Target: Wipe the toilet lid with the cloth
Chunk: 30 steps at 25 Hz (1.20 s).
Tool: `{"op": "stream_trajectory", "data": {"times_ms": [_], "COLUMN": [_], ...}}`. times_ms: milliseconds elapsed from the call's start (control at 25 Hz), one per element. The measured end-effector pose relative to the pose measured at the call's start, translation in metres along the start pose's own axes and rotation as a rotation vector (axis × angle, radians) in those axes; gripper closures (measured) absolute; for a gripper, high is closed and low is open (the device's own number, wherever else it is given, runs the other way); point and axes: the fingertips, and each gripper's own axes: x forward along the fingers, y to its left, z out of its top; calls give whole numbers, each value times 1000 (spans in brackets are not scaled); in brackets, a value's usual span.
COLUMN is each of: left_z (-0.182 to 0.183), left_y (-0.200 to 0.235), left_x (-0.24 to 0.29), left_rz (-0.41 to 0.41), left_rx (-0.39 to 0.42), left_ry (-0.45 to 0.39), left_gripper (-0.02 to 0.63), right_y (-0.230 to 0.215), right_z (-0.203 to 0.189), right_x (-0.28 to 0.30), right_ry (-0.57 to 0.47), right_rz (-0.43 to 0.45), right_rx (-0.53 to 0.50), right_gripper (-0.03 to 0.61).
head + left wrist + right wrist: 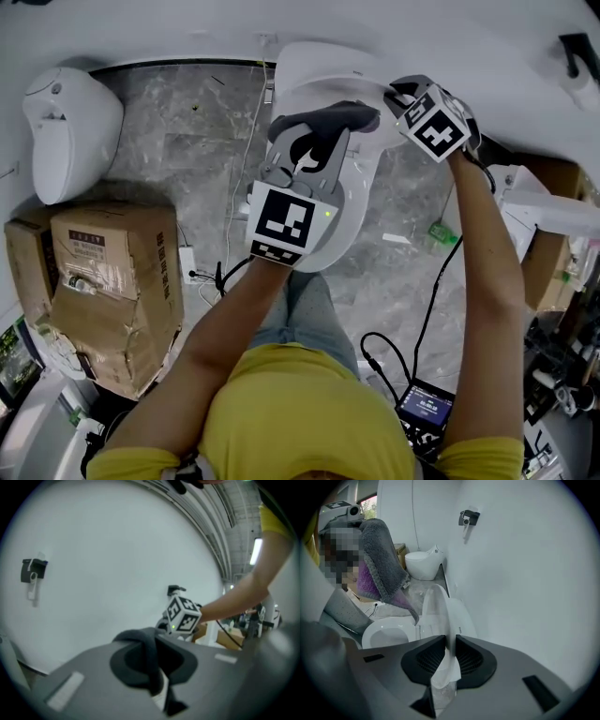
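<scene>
A white toilet (pixel 356 202) stands against the wall with its lid (pixel 440 611) raised on edge. My right gripper (pixel 451 656) reaches down from the right, and its jaws are closed on the lid's thin rim, pads against both faces. In the head view the right gripper (pixel 398 98) sits at the lid's right side. My left gripper (pixel 314 141) hovers above the open seat (pixel 389 637), shut on a dark grey cloth (pixel 328 120) with a purple underside. The cloth (pixel 140 656) bunches between the left jaws and hangs down (pixel 382 559).
A second white toilet (pixel 70 117) stands at the left by the wall. Worn cardboard boxes (pixel 112 272) sit on the marble floor in front of it. Cables (pixel 422 319) and more boxes lie at the right. A small dark fitting (pixel 468 517) is mounted on the wall.
</scene>
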Motion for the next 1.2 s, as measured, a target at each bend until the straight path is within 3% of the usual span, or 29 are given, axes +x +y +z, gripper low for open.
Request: {"op": "stream_trajectory", "data": {"times_ms": [400, 1200], "left_z": [-7, -44], "left_y": [-41, -131], "left_x": [-50, -156], "left_rz": [27, 88], "left_rx": [8, 11], "left_ry": [-16, -22], "left_gripper": [597, 597], "right_y": [52, 202], "right_z": [0, -17], "right_x": [-29, -67], "right_ry": [-1, -50], "right_rz": [-9, -45], "right_rx": [-63, -153], "right_gripper": [514, 534]}}
